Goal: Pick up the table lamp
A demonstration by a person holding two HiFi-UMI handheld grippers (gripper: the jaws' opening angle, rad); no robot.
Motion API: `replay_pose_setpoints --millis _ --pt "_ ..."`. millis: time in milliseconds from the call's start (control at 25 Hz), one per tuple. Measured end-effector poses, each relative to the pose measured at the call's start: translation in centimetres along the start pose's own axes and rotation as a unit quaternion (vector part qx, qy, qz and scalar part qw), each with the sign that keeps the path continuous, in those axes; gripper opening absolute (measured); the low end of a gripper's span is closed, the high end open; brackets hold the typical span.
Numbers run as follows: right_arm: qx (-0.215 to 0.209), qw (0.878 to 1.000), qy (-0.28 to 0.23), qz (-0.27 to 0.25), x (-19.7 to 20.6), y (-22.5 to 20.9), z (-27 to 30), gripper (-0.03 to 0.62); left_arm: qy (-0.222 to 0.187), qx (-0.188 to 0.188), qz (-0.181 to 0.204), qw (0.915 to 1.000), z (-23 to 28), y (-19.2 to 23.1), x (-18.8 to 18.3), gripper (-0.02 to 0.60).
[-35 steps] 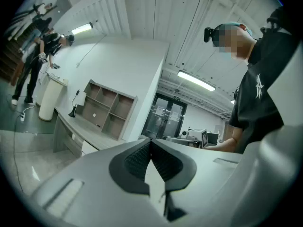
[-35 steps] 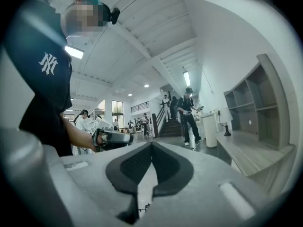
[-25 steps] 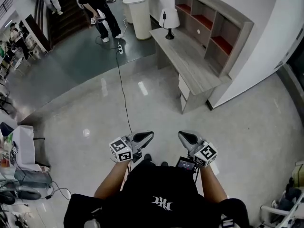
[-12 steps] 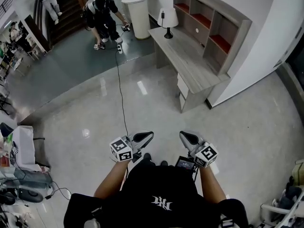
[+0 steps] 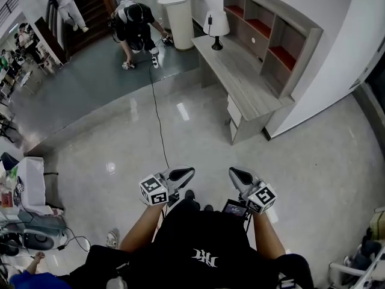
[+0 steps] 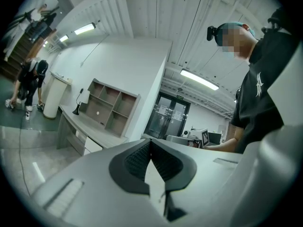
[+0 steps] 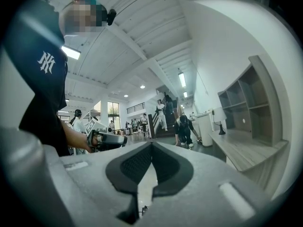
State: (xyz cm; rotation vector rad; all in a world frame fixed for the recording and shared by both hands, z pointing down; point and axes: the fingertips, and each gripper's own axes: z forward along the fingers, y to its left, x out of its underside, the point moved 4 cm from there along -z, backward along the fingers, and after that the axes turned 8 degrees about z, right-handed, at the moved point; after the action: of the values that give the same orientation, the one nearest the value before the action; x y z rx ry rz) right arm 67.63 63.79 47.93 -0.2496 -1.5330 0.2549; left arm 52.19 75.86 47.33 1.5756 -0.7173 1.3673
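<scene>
The table lamp (image 5: 216, 27), with a white shade on a black stem and base, stands at the far end of the long grey desk (image 5: 243, 80), far ahead of me. It shows small in the left gripper view (image 6: 78, 104) and in the right gripper view (image 7: 219, 120). My left gripper (image 5: 187, 172) and right gripper (image 5: 233, 173) are held side by side close to my body, well short of the desk. Both are shut with nothing between the jaws, as the left gripper (image 6: 150, 144) and the right gripper (image 7: 151, 145) show in their own views.
A cubby shelf (image 5: 274, 38) stands on the desk against the wall. A white round pedestal (image 5: 178, 11) stands by the desk's far end, where a person (image 5: 136, 24) bends down. A black cable (image 5: 157, 116) runs along the floor toward me. Chairs and gear (image 5: 27, 194) are at my left.
The person at the back has stepped toward the pedestal and bent down to the floor. Both grippers have stayed in place, shut.
</scene>
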Motion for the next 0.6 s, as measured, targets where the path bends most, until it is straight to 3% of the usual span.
replay_pose_setpoints --millis 600 --pt "0.027 1.0 0.008 0.01 -0.9 -4.9 2.8 0.0 -0.007 0.002 -0.023 0.9997 2.9 5.9 0.1 -0.005"
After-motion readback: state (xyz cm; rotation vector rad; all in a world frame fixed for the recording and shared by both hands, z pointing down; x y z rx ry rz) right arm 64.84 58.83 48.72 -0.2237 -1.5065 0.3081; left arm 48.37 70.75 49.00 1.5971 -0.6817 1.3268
